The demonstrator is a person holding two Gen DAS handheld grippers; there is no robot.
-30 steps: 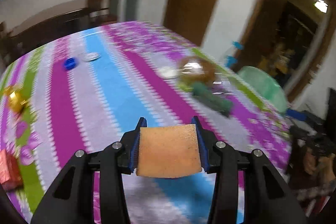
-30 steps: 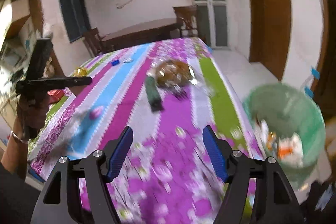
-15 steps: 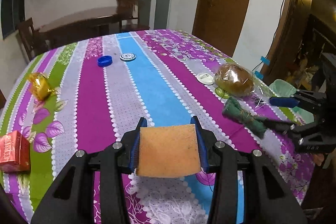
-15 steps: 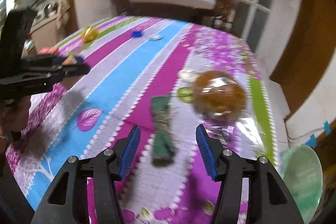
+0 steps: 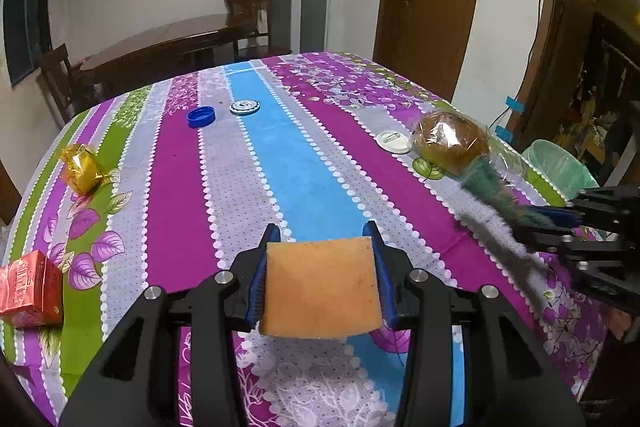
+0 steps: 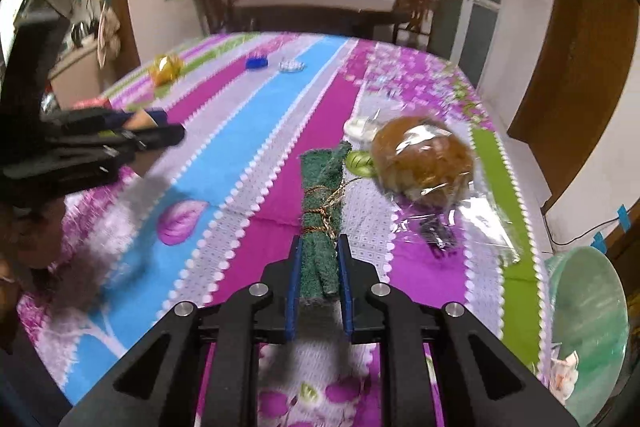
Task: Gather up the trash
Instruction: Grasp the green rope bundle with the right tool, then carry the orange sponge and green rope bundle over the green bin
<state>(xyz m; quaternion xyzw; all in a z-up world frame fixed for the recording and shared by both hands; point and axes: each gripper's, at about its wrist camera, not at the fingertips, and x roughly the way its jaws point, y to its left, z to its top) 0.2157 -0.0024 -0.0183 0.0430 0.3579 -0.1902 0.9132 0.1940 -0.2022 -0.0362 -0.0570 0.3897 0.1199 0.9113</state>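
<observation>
My left gripper (image 5: 322, 239) is shut on an orange sponge (image 5: 322, 287) and holds it above the striped tablecloth (image 5: 280, 163). My right gripper (image 6: 319, 251) is shut on the near end of a green roll tied with gold string (image 6: 322, 195); the roll also shows blurred in the left wrist view (image 5: 492, 187). A bun in clear plastic (image 6: 422, 157) lies just right of the roll. A green trash bin (image 6: 584, 323) with trash inside stands off the table's right edge.
On the table lie a gold wrapper (image 5: 82, 167), a red box (image 5: 28, 289), a blue cap (image 5: 201, 116), a patterned lid (image 5: 245, 106) and a white lid (image 5: 394, 141). Chairs (image 5: 248, 15) and a dark table stand behind.
My right gripper has moved forward over the green roll and shut on its near end. My left gripper still holds the sponge and has barely moved.
</observation>
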